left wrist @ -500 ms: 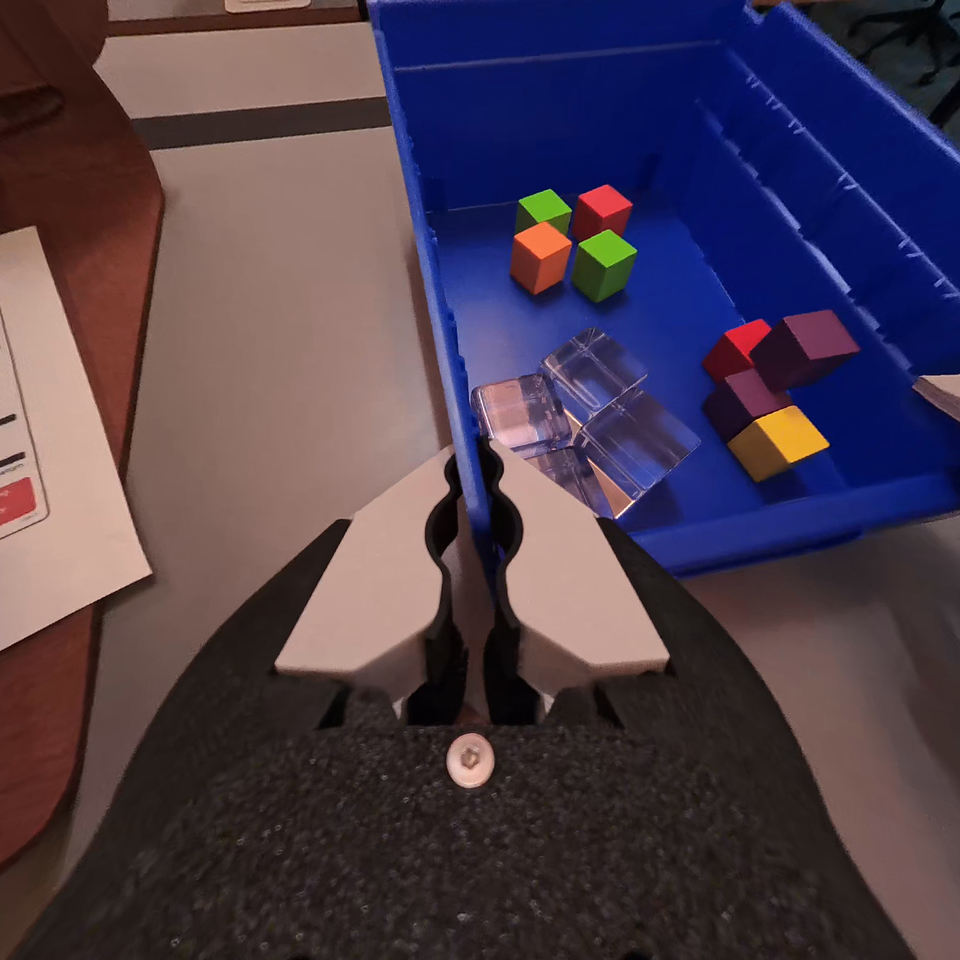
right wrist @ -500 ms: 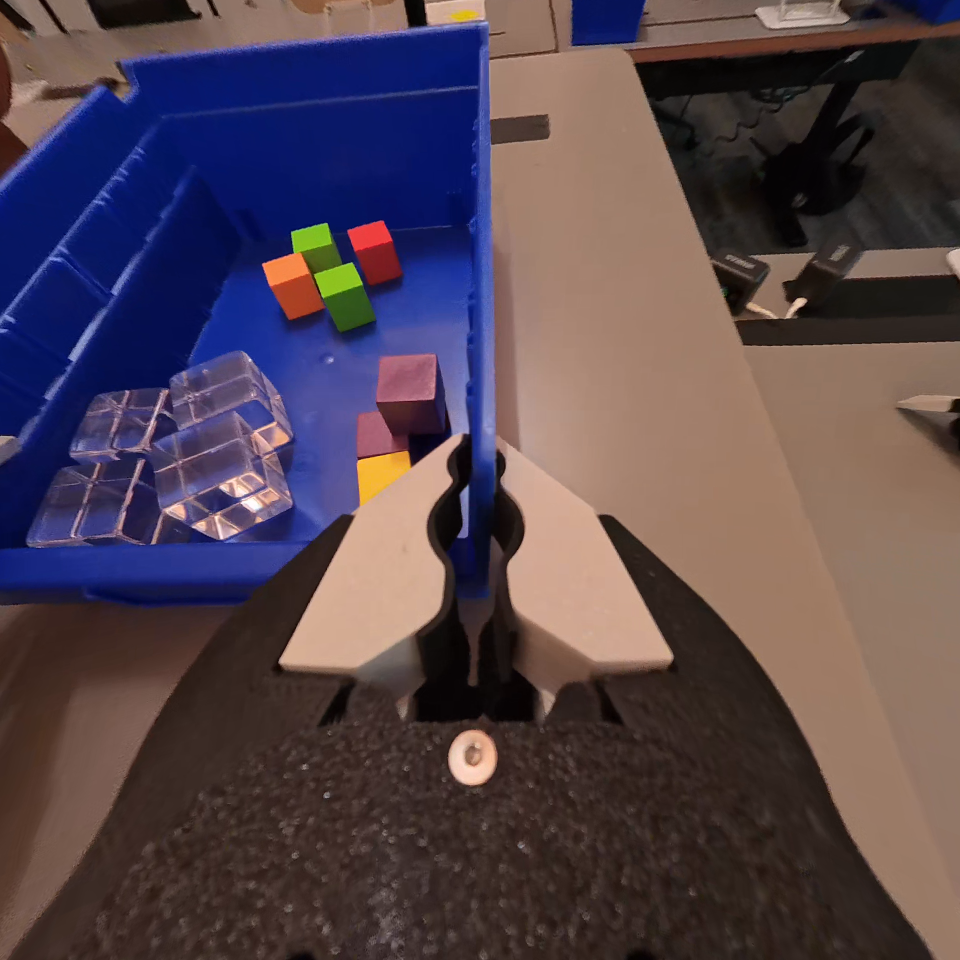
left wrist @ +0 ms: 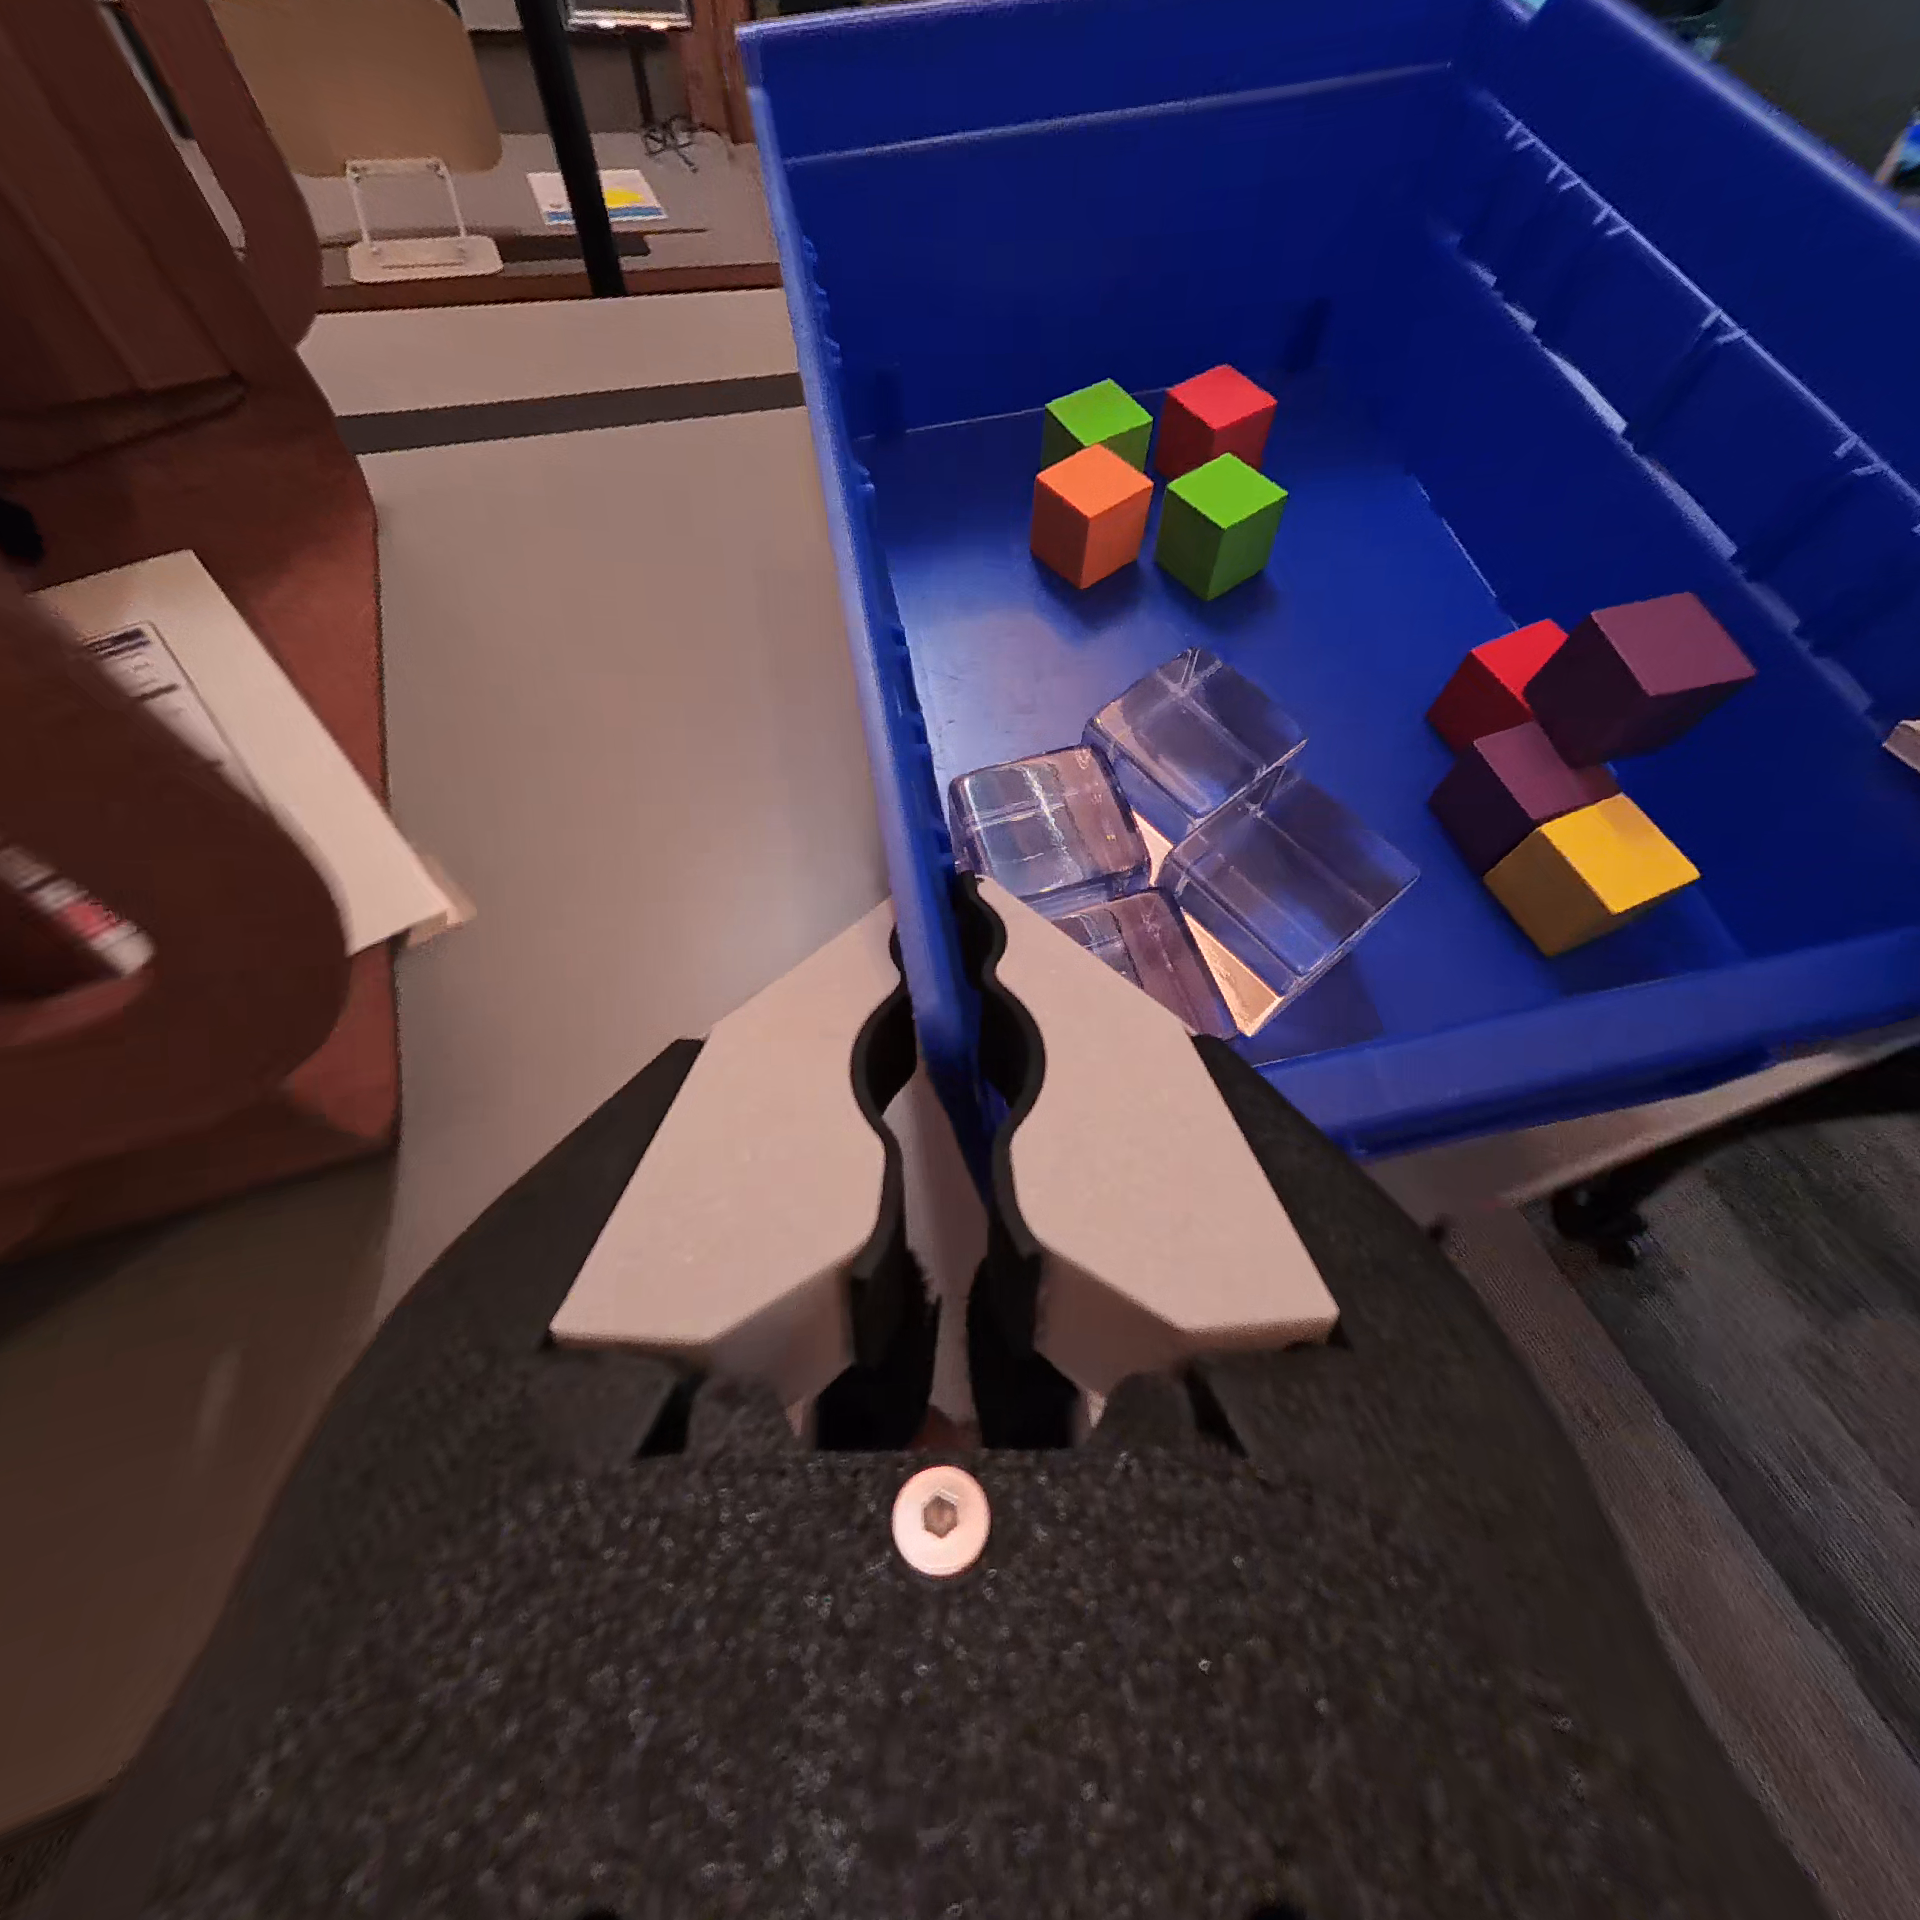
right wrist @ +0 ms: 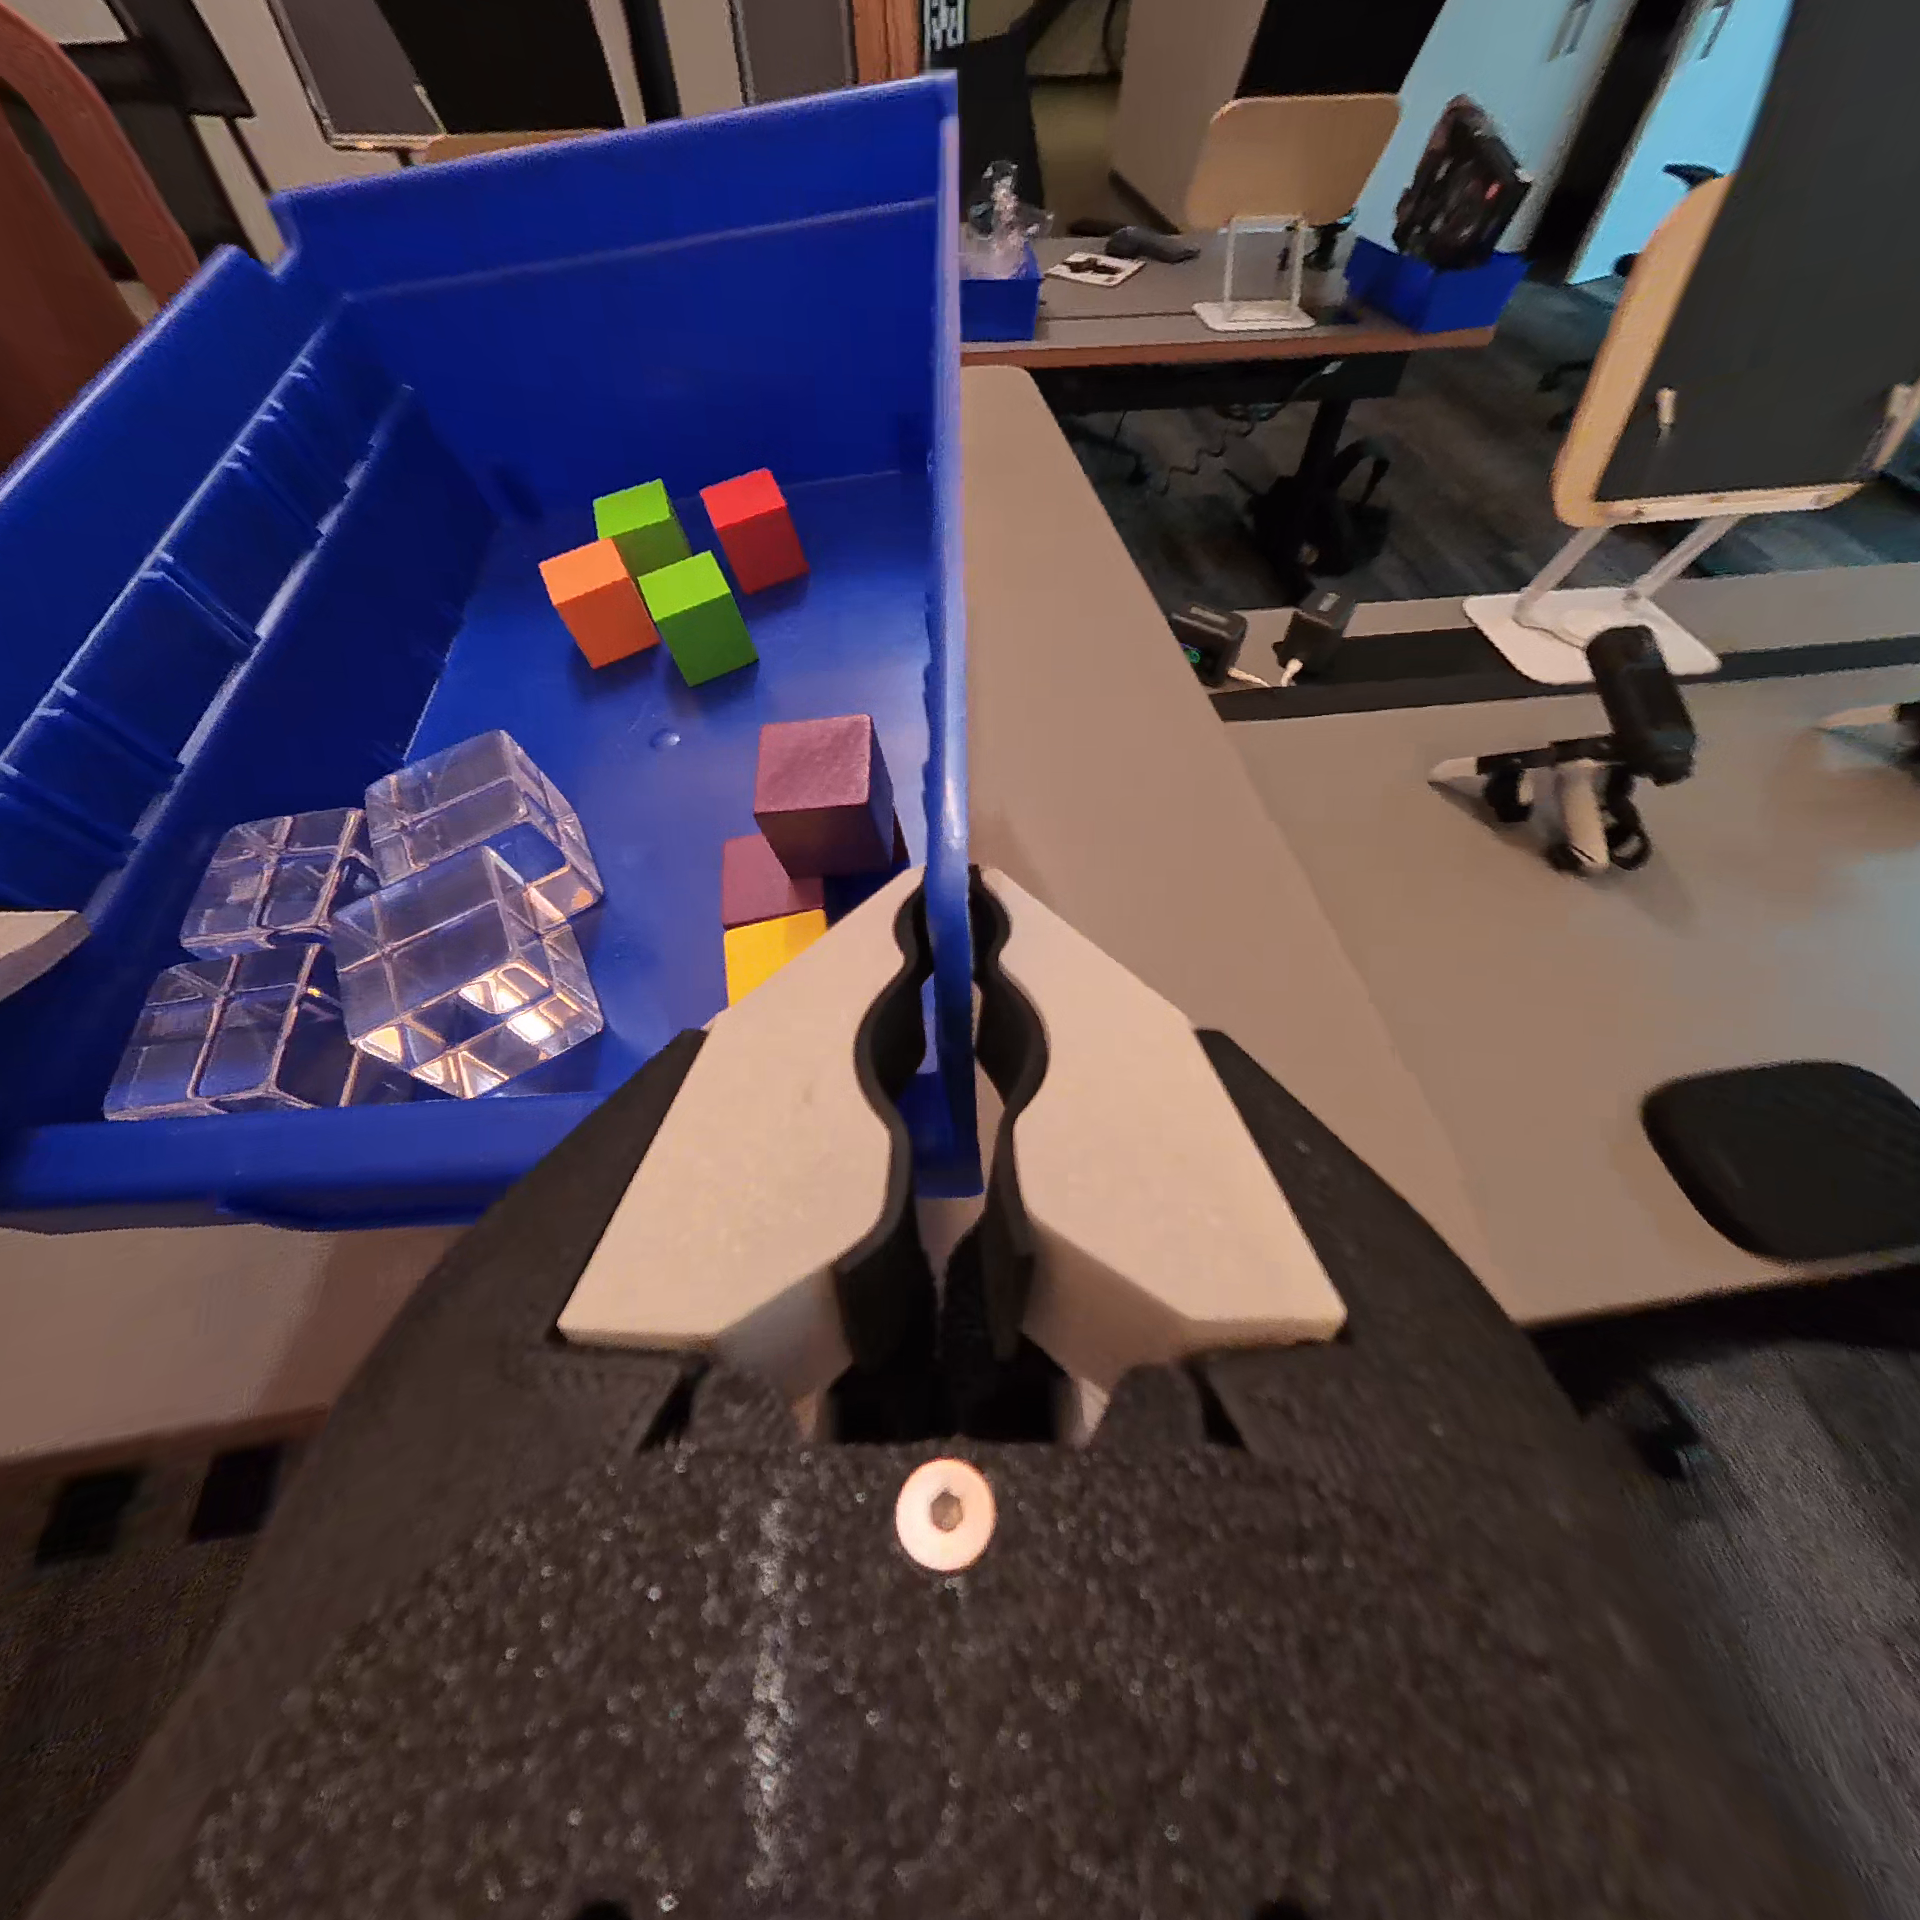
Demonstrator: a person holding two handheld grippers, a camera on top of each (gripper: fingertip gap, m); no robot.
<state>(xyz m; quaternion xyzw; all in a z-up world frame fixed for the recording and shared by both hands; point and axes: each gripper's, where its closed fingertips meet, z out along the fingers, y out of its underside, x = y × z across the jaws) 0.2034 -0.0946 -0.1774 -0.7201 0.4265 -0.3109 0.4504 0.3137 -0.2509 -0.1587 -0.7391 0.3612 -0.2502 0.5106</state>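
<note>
Left wrist view: left gripper (left wrist: pixel 935 914) clamped on the near-left wall of the bin (left wrist: pixel 1143 208), one finger inside, one outside. Clear cubes (left wrist: pixel 1174 842) in the bin just beside the inner finger; purple, red and yellow cubes (left wrist: pixel 1579 758) toward the bin's right wall, possibly stacked; four coloured cubes (left wrist: pixel 1153 478) near its far wall.

Right wrist view: right gripper (right wrist: pixel 951 883) pinching the bin's right wall near the front corner. Yellow cube (right wrist: pixel 769 945) inside, just beside the inner finger.

Office — desks (right wrist: pixel 1299 332); chairs (right wrist: pixel 1787 1153)
</note>
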